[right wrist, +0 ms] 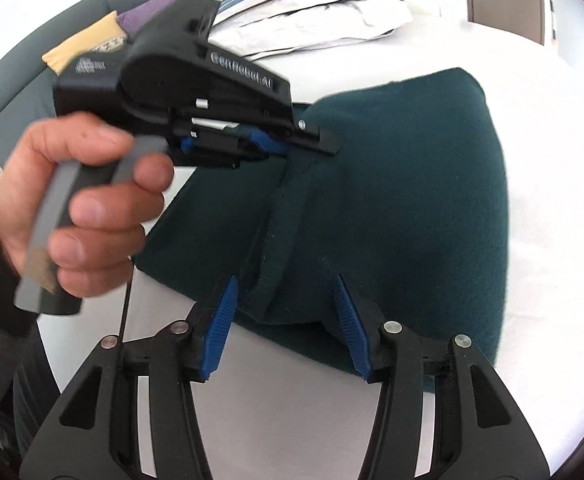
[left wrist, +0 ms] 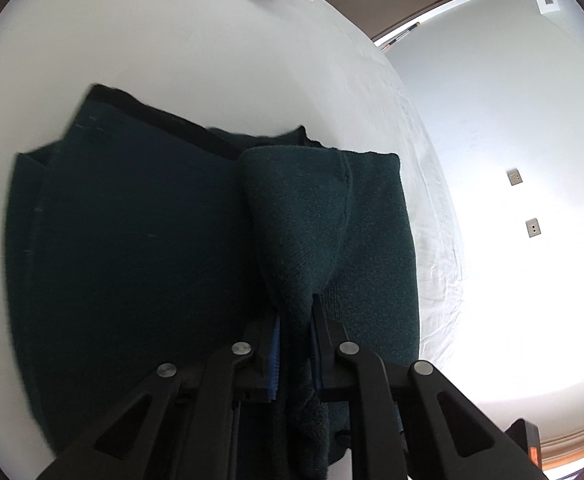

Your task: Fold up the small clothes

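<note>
— Left wrist view: a fold of the dark green knit garment, spread on the white bed, is pinched by the left gripper.

— And the right gripper?

— Spread wide, nothing held, poised at the hem. Folding is judged partly done; further folds remain.

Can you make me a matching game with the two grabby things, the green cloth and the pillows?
Things:
1. left hand-held gripper
2. right hand-held gripper
3. dark green garment
4. white pillows

States or places:
A. open, fingers on either side of a fold
B. piled at the far end of the bed
C. shut, pinching the cloth
D. spread on the white bed sheet

Pairs: 1-C, 2-A, 3-D, 4-B
</note>
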The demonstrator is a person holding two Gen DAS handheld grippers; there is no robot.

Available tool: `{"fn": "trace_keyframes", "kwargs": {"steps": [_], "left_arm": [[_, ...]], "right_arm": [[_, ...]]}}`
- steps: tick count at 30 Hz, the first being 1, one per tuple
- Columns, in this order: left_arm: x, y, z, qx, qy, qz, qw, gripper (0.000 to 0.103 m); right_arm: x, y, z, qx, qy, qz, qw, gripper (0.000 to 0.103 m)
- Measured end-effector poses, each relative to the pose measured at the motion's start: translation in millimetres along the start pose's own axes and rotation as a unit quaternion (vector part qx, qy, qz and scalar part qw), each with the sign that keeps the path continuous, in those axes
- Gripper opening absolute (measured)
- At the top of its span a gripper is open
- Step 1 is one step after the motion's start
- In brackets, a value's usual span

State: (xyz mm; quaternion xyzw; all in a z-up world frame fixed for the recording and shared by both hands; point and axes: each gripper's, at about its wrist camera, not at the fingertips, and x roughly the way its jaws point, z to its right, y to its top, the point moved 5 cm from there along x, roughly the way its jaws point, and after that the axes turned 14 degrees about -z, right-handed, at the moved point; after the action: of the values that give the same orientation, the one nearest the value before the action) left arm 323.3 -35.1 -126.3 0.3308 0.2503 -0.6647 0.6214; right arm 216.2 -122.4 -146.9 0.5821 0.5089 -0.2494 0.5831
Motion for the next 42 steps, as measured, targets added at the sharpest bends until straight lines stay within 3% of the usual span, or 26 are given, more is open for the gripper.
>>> {"fn": "trace_keyframes", "kwargs": {"steps": [6, 12, 17, 21, 30, 33, 35, 37, 39, 42], "left_arm": [[-41, -5, -20, 0.015, 0.018, 0.01, 0.9997, 0.013], [-66, -3, -49, 0.011, 0.026, -0.002, 0.9996, 0.013], [-71, 0, -75, -0.001, 0.015, -0.01, 0.9998, 0.013], [-73, 0, -82, 0.001, 0.015, -0.011, 0.9998, 0.013], [-63, -13, -108, -0.028, 0.017, -0.005, 0.9995, 0.016], [-64, -13, -110, -0.032, 0.024, 0.017, 0.9991, 0.023], [-77, -16, -110, -0.036, 0.054, 0.047, 0.9968, 0.03], [-98, -21, -108, -0.036, 0.097, 0.085, 0.991, 0.03], [-117, -32, -96, -0.018, 0.119, 0.119, 0.9857, 0.03], [-121, -54, -68, 0.03, 0.136, 0.138, 0.9807, 0.029]], "right_arm": [[-16, -9, -32, -0.037, 0.025, 0.021, 0.999, 0.048], [-28, -13, -28, -0.034, 0.034, 0.026, 0.999, 0.048], [-23, -18, -20, -0.043, 0.024, 0.011, 0.999, 0.048], [-2, -3, -6, -0.035, 0.02, -0.004, 0.999, 0.048], [28, -23, -3, -0.03, 0.024, -0.045, 0.998, 0.048], [27, -27, 2, -0.031, 0.018, -0.043, 0.998, 0.049], [18, -30, 3, -0.03, 0.032, -0.044, 0.998, 0.048], [2, -34, 10, -0.023, 0.048, -0.04, 0.998, 0.048], [-16, -36, 21, -0.013, 0.053, -0.021, 0.998, 0.048], [-45, -38, 54, 0.011, 0.048, 0.013, 0.999, 0.048]]}}
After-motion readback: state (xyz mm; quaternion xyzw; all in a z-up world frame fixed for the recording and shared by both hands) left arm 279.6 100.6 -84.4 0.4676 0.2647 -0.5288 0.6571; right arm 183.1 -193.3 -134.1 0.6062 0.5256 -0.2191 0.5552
